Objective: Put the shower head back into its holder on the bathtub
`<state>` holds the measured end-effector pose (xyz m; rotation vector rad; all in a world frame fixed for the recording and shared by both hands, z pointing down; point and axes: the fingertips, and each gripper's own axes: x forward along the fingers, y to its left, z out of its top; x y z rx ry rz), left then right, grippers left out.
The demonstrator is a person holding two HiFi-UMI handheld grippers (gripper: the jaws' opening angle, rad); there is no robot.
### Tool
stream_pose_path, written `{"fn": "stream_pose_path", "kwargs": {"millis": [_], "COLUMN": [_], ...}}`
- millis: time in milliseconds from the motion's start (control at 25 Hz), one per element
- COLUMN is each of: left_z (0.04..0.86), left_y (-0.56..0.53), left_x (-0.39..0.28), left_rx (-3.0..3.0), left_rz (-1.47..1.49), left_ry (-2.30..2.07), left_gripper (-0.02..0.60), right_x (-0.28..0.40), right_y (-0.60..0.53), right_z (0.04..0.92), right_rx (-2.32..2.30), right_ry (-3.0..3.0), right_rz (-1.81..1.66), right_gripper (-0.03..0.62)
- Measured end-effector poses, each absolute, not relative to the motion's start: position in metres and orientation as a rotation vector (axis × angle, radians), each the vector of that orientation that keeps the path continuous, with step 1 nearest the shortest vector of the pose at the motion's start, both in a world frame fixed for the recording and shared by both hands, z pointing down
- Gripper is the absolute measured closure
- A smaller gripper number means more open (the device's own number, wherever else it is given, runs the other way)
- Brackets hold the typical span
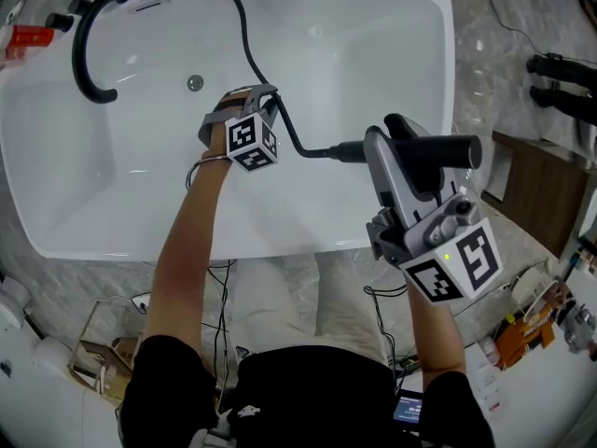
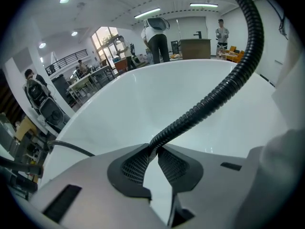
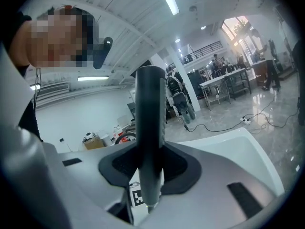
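One tub (image 1: pixel 93 246), one black hose (image 1: pixel 244 40), one shower head (image 1: pixel 450 149). 2 grippers: L gripper (image 2: pixel 153 152) pinched near-shut on hose, mid-tub; R gripper (image 3: pixel 150 171) clamped on shower head handle, near right.

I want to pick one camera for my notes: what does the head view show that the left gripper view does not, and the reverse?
Only the head view: the faucet, the drain, and the right gripper shut on the shower head. Only the left gripper view: how the jaws of the left gripper pinch the hose, and people in the room behind. Both: the tub and the hose.
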<state>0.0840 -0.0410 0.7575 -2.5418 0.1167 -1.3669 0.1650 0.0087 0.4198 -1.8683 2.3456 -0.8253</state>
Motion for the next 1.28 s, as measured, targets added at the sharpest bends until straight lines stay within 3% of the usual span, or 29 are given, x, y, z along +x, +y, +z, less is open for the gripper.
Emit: {"fn": "stream_pose_path", "kwargs": {"millis": [1280], "left_z": [0.462], "left_y": [-0.214], "left_x": [0.030], "left_rx": [-2.285], "left_rz": [-0.992], "left_ry": [0.751], "left_gripper": [0.512], "right_x": [0.161], "right_y": [-0.045], "right_z": [0.317], "right_rx": [-1.828], "right_ry": [2.407], "right_rz": [-0.594], "right_gripper": [0.476]}}
